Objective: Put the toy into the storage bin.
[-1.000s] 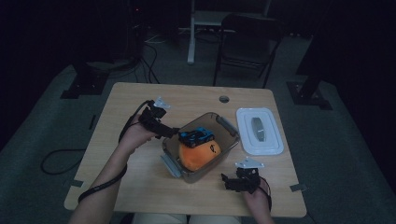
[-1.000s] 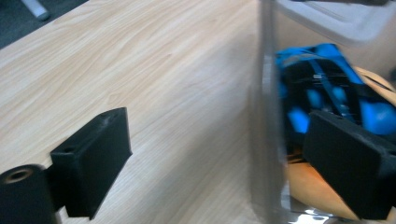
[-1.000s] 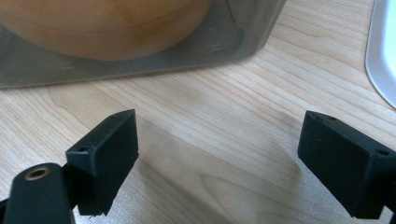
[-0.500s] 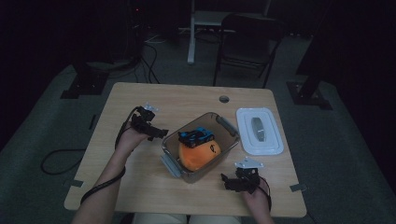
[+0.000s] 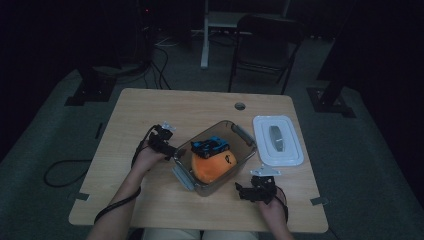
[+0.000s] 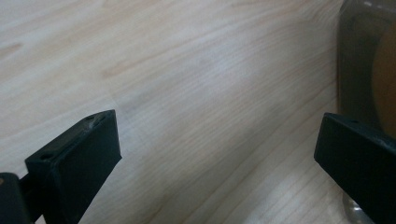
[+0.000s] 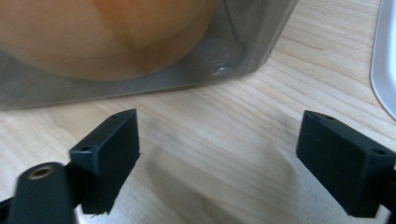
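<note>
Here, high view. Left hand-held gripper (image 5: 162, 141): a second ago it was raised over the near-left rim of the clear smoky-grey rectangular plastic container (image 5: 200, 184); now it lies lower and further left, beside that container at table level. Its jaws have just been opening; nothing is between them. This reads as a withdrawal after a deposit, so the packing step looks finished and the lid would be next. Right hand-held gripper (image 5: 251, 192): unchanged, parked by the container's near-right corner, jaws spread and empty. Contents of container: round, matte orange ball-like soft toy (image 5: 212, 166) at the near end; small glossy blue-and-black toy car (image 5: 211, 146) at the far end, against it. White rounded-rectangle plastic lid with a grey oval centre handle (image 5: 277, 140): flat on the pale wood-grain table (image 5: 150, 107), just to the right of the container, apart from it.

Left gripper view. Two black, blocky, matte jaws stand wide apart over bare table, its grain running diagonally. The container wall (image 6: 362, 60) appears at the right edge, translucent and rounded at the corner, with an orange tint behind it.

Right gripper view. Black jaws likewise wide, nothing held. Ahead, the container's lower wall (image 7: 154, 86) meets the table; the plastic is smooth, slightly reflective, rounded at the corner. The orange toy (image 7: 112, 37) shows blurred through it. The lid's white edge (image 7: 384, 60) sits at the far right.
</note>
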Tool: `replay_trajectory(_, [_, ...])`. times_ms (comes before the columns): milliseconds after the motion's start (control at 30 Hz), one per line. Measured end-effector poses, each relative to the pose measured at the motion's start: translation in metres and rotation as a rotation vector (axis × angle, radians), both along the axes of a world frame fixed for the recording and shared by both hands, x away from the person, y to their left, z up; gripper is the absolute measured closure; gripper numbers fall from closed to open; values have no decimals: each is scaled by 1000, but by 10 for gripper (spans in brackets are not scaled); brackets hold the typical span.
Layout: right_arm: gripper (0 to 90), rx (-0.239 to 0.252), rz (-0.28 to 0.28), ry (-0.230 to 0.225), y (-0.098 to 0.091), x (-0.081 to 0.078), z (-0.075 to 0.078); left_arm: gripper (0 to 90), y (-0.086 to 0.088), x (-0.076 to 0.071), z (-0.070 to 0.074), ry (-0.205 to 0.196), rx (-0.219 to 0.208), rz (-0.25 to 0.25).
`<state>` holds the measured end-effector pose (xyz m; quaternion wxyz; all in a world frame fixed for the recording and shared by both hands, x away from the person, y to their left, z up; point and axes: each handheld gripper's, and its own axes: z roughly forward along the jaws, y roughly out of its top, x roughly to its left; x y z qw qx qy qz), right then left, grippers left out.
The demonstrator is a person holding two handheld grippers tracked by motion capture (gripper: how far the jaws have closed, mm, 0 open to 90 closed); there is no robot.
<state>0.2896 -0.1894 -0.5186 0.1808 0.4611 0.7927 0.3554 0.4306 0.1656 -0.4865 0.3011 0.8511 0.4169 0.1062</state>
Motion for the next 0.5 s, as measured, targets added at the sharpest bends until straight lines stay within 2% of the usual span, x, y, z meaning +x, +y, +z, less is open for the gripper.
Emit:
replay_trajectory(233, [135, 0, -15, -5, 2, 7, 4, 11, 1, -10, -6, 3, 10, -9])
replay_trajectory(500, [137, -17, -29, -9, -1, 13, 6, 11, -6, -25, -6, -3, 9, -61])
